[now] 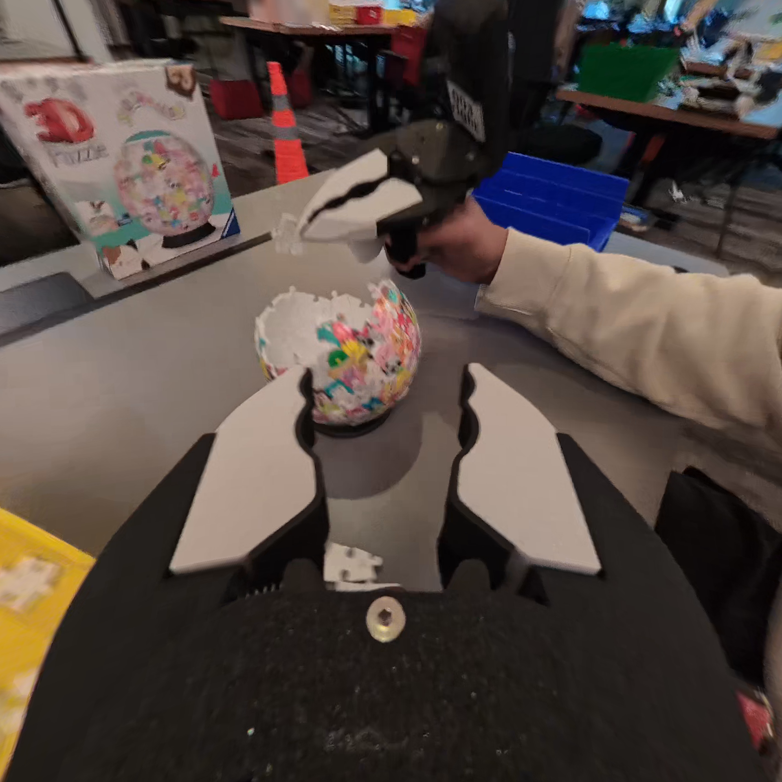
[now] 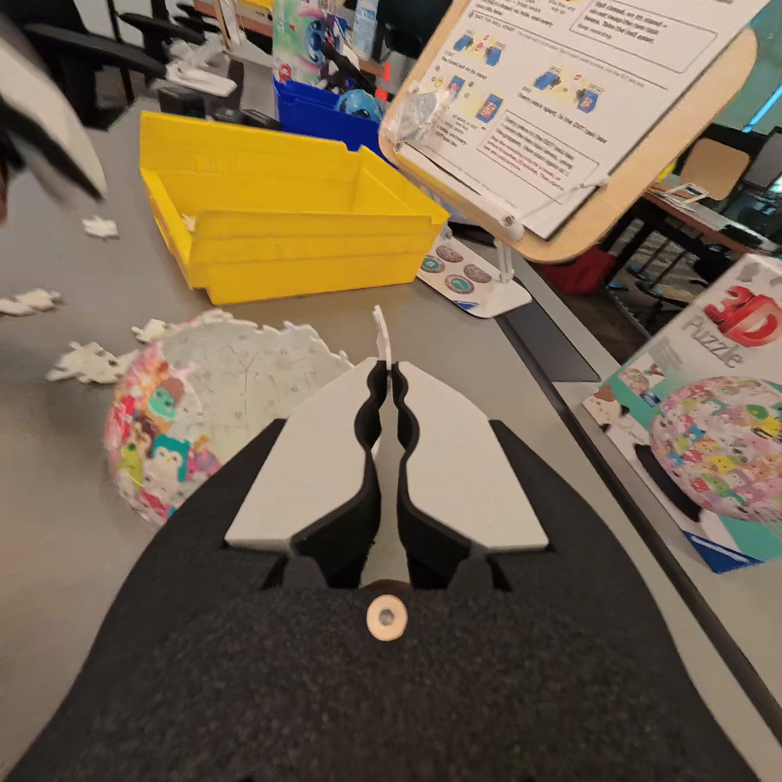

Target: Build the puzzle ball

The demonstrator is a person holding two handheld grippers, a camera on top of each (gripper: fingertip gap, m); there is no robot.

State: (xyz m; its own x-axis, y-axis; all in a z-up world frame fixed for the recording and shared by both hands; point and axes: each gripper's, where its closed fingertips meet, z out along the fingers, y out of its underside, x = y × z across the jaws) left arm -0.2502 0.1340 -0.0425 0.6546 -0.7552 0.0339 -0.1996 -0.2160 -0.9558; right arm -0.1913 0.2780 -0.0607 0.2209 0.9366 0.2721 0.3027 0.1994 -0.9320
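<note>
My right gripper [image 2: 389,370] is pinched shut on a single white puzzle piece [image 2: 382,334], which stands edge-on out of the tips, so only a thin sliver of it shows from my own wrist; from the other wrist the same piece [image 1: 287,232] hangs off the front of the right gripper [image 1: 304,224], above and a little behind the open ball. My left gripper [image 1: 385,374] is spread wide and holds nothing, its left fingertip [image 1: 296,381] just in front of the ball's near side, seemingly close to the shell though I cannot tell if it touches. The puzzle ball [image 1: 338,355] sits about half built on its dark stand [image 1: 351,427] on the grey table [image 1: 127,402], a coloured bowl with a jagged white rim open upward. To do this step well, I judge I should bring the left fingers in to steady the shell first, since the thin wall will likely flex or spin on the stand when pressed; then turn the piece so its curve matches the rim, line its tabs over a gap and press down gently along the wall, not inward. In my right wrist view the ball [image 2: 182,406] lies low and to the left of my closed fingers, near them, with loose pieces [image 2: 89,364] scattered beyond it, the yellow bin [image 2: 296,254] farther back and the puzzle box [image 2: 711,423] off to the right
</note>
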